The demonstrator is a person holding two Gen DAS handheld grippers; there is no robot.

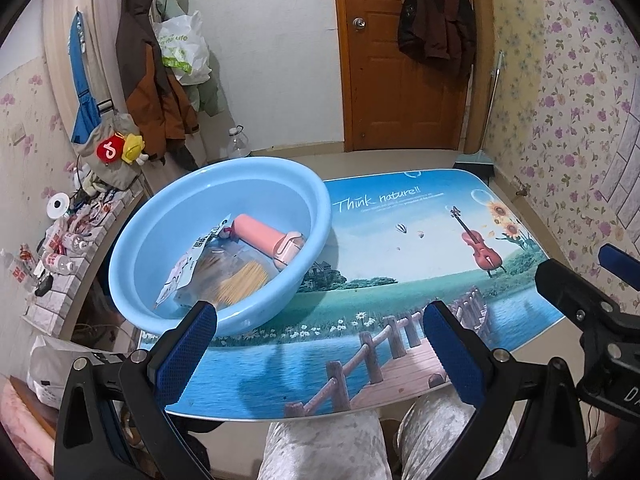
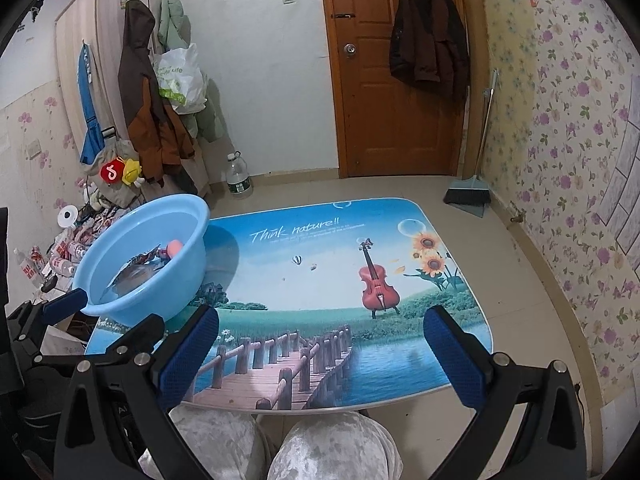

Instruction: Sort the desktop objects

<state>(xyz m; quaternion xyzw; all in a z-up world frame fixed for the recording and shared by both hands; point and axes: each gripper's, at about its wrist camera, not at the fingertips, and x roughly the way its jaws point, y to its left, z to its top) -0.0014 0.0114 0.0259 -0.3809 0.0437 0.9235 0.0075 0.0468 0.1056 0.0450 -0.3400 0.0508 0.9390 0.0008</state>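
A round light-blue plastic basin (image 1: 224, 236) sits on the left end of the table (image 1: 400, 264), its rim past the table's left edge. In it lie a pink bottle (image 1: 268, 242) with a paler flip cap, on its side, and a clear packet (image 1: 224, 276) of thin straw-coloured sticks, maybe noodles; its printing is too small to read. In the right wrist view only the bottle's round end (image 2: 175, 247) and some crumpled wrapping show over the smooth rim (image 2: 160, 216).

The tabletop is glossy, with rounded corners, printed with a lake, a plank pier, a red violin (image 2: 378, 284) and sunflowers, and the words "Think nature!!".

The left gripper (image 1: 320, 316) is spread wide and empty, its left finger by the basin's near wall. The right gripper (image 2: 322, 320) is likewise wide apart, holding nothing. Both have blue ribbed pads (image 2: 188, 356) on black arms.

A white bag (image 2: 180, 76) on the wall reads "life".
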